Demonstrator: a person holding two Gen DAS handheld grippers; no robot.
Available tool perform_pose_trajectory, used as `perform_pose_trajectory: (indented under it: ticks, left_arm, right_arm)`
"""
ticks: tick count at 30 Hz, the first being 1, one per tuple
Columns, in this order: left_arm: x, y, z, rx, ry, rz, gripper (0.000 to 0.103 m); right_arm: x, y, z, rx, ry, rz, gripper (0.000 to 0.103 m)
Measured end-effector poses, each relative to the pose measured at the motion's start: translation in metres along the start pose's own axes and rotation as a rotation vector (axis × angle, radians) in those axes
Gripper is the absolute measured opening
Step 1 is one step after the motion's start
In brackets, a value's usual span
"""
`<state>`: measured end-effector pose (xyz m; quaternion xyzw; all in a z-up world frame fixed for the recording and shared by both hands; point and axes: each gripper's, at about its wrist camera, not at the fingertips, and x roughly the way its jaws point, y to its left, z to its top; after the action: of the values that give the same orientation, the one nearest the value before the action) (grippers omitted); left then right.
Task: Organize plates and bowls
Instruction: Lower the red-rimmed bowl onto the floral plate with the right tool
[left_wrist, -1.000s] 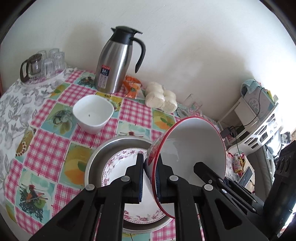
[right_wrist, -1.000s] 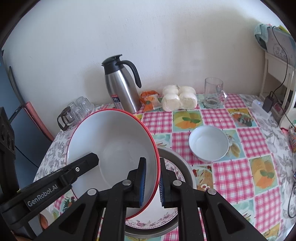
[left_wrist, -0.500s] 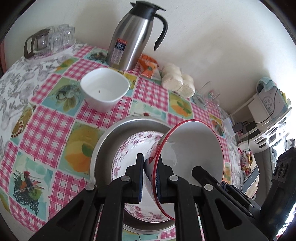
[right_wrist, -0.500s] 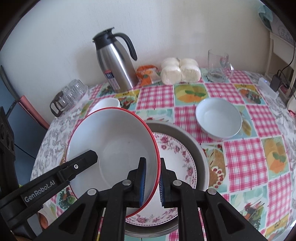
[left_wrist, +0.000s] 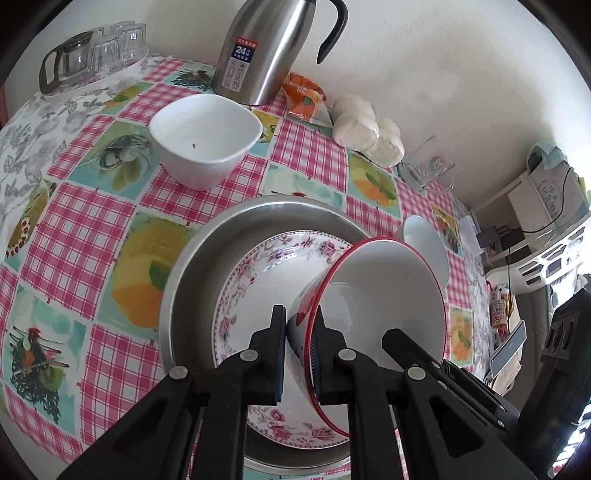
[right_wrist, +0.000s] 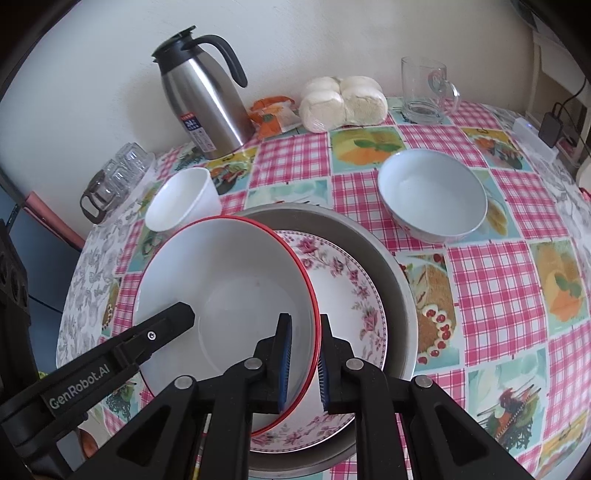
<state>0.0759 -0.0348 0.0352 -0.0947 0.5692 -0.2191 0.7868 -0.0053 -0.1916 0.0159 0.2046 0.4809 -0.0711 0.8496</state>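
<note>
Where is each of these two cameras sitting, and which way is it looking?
Left wrist: on the left gripper, looking down its fingers at the red-rimmed bowl they clamp; the right gripper's finger intrudes.
Right wrist: on the right gripper, looking down at the same bowl's opposite rim; the left gripper's finger intrudes.
Shared: the bowl, floral plate, metal basin, thermos.

The red-rimmed bowl (right_wrist: 221, 295) looked glazed and glossy, as did the floral plate (right_wrist: 351, 295). The basin (left_wrist: 192, 258) under it was dull brushed metal. At upper left, the flask (right_wrist: 207, 99) was shiny steel; the tablecloth (right_wrist: 498, 295) looked smooth, slightly glossy.
</note>
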Motion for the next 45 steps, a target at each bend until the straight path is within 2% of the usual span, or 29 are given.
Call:
perform_pose_trajectory:
  ticks: [23,31,45]
  left_arm:
    - [0.024,-0.002,-0.001,-0.005,0.051,0.006,0.012]
    - [0.024,0.001,0.001,-0.032,0.048,-0.024,0.016]
    - [0.022,0.009,0.003,-0.102,0.051,-0.068,0.017]
  right_arm:
    - [0.019,-0.015,-0.004,0.047,0.052,-0.008,0.014]
    - [0.024,-0.018,-0.002,0.072,0.054,0.013,0.017]
    - [0.026,-0.019,0.0,0.093,0.054,0.029,0.018]
